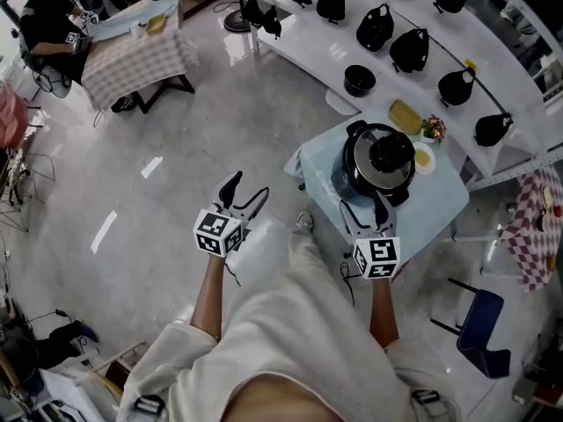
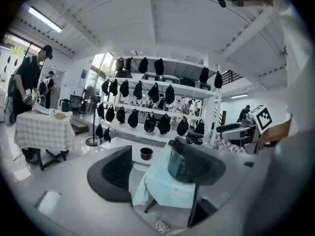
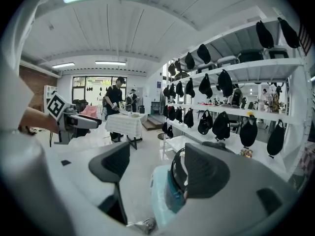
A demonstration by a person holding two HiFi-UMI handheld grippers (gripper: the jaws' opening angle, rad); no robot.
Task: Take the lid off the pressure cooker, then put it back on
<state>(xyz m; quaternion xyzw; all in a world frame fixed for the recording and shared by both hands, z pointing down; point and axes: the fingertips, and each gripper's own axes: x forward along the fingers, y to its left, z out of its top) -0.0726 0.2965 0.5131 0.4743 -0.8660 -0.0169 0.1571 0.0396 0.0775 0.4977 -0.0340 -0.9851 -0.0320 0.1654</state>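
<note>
A glossy grey floor fills most of the head view, with long white shelves (image 1: 493,55) of hanging black bags running across the upper right and a checked table (image 1: 141,60) in the upper left, where a person (image 1: 48,25) sits. Just right of centre stands a small table (image 1: 435,214) draped in a pale blue cloth, and the pressure cooker (image 1: 350,176) sits on it with its lid (image 1: 391,154) in place, black knob on top. A small white dish (image 1: 424,159) lies just beside the cooker on the cloth. The left gripper (image 1: 244,192) hangs over bare floor left of the table, well apart from the cooker; its jaws are spread wide with nothing between them. The right gripper (image 1: 362,211) is at the near edge of the table, just below the cooker in the frame, its jaws likewise parted and empty. A blue chair (image 1: 482,323) stands at the lower right.
</note>
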